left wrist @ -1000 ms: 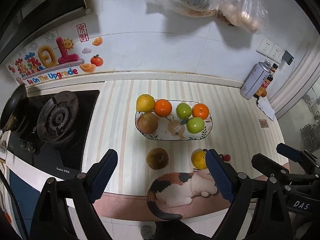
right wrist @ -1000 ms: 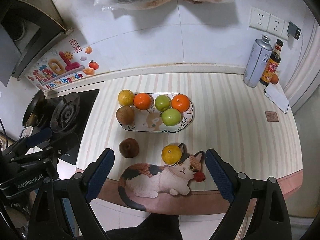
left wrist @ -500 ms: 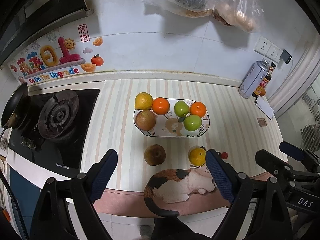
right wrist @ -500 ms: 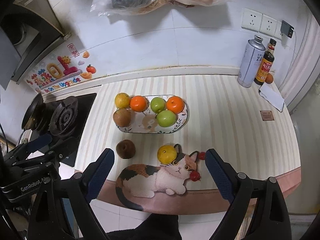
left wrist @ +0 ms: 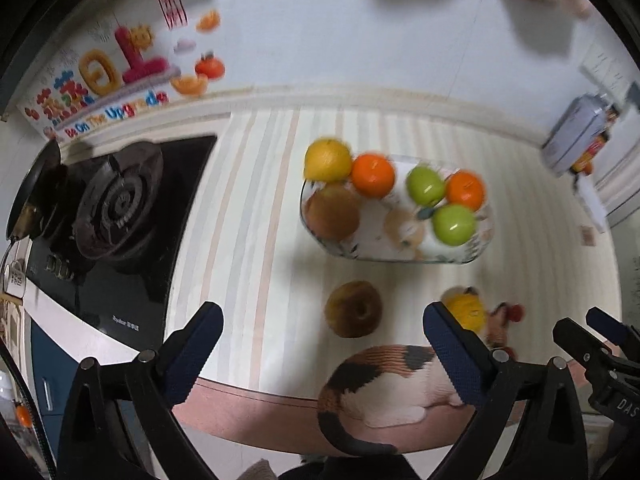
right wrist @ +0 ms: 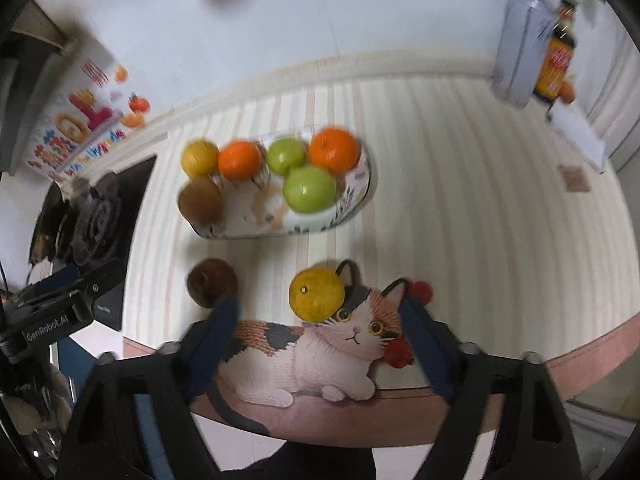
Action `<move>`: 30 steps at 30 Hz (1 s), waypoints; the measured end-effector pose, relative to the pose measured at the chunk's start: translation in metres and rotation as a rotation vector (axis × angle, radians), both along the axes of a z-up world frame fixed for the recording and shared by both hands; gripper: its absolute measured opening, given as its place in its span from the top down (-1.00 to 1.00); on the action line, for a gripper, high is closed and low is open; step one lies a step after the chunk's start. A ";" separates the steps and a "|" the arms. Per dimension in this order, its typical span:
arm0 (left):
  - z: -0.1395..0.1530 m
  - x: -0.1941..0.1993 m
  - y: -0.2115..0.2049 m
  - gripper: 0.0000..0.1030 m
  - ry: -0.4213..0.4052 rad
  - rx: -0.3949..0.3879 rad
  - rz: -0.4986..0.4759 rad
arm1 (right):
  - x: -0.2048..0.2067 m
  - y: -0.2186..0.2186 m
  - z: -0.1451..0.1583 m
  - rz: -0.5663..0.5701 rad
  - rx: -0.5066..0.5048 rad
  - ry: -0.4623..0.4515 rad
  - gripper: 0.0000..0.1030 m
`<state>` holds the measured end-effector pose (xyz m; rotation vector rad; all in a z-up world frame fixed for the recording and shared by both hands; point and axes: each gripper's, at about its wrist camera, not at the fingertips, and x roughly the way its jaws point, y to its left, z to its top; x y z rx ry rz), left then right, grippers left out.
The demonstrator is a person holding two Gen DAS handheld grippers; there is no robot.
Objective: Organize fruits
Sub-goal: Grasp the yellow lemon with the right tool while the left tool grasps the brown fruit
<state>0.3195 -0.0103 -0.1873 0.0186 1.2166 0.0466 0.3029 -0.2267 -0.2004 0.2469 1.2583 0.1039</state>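
On a striped kitchen counter [left wrist: 256, 216], beside a black gas stove [left wrist: 116, 208] at the left, an oval patterned tray [left wrist: 400, 254] holds six fruits. From left to right in the tray: a yellow citrus [left wrist: 327, 160] at the back corner with a brown pear [left wrist: 332, 212] just in front of it, touching; an orange [left wrist: 373, 175] next to the citrus; a green apple [left wrist: 425, 185]; then a second orange [left wrist: 465, 190] at the right end, with a second green apple [left wrist: 454, 225] in front of the pair. The tray's centre is bare, showing its printed pattern.

Two fruits lie outside the tray, on the counter in front of it: a brown fruit [left wrist: 353, 309] to the left and a yellow fruit [right wrist: 317, 293] to the right, the latter resting at the edge of a cat-picture mat [right wrist: 320, 356], against the cat's ear.

The left gripper [left wrist: 320, 344] hangs above the brown fruit, its jaws opening wide with nothing pressed between them. The right gripper [right wrist: 316, 332] hangs over the cat mat near the yellow fruit, its jaws closing, still apart and clear of the fruit. At the far right a grey can [right wrist: 520, 36] and a sauce bottle [right wrist: 556, 56] stand against the wall.
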 end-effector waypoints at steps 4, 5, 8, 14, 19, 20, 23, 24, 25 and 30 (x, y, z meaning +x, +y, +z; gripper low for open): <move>-0.043 0.019 0.002 -0.99 0.099 -0.003 0.011 | 0.020 0.011 -0.046 0.015 0.019 0.074 -0.54; -0.058 0.024 0.001 -0.99 0.132 -0.010 0.013 | 0.023 0.013 -0.055 0.015 0.025 0.087 -0.54; -0.089 0.032 -0.003 -0.99 0.210 -0.037 0.007 | 0.035 0.019 -0.083 0.011 0.039 0.136 -0.54; -0.130 0.044 -0.013 -0.99 0.286 -0.054 -0.015 | 0.053 0.028 -0.123 0.003 0.044 0.217 -0.54; -0.151 0.048 -0.018 -0.51 0.309 -0.080 -0.043 | 0.058 0.033 -0.144 0.000 0.067 0.249 -0.22; -0.154 0.048 -0.018 -0.35 0.313 -0.101 -0.046 | 0.059 0.034 -0.146 0.000 0.066 0.249 -0.21; -0.153 0.045 -0.021 -0.25 0.300 -0.108 -0.053 | 0.059 0.036 -0.147 0.000 0.070 0.239 -0.20; -0.153 0.044 -0.022 -0.25 0.296 -0.099 -0.058 | 0.058 0.036 -0.147 0.002 0.070 0.239 -0.20; -0.153 0.042 -0.023 -0.25 0.296 -0.095 -0.060 | 0.058 0.037 -0.146 0.002 0.067 0.237 -0.20; -0.132 0.046 -0.033 -0.25 0.279 -0.126 -0.073 | 0.054 0.029 -0.131 -0.019 0.092 0.195 -0.19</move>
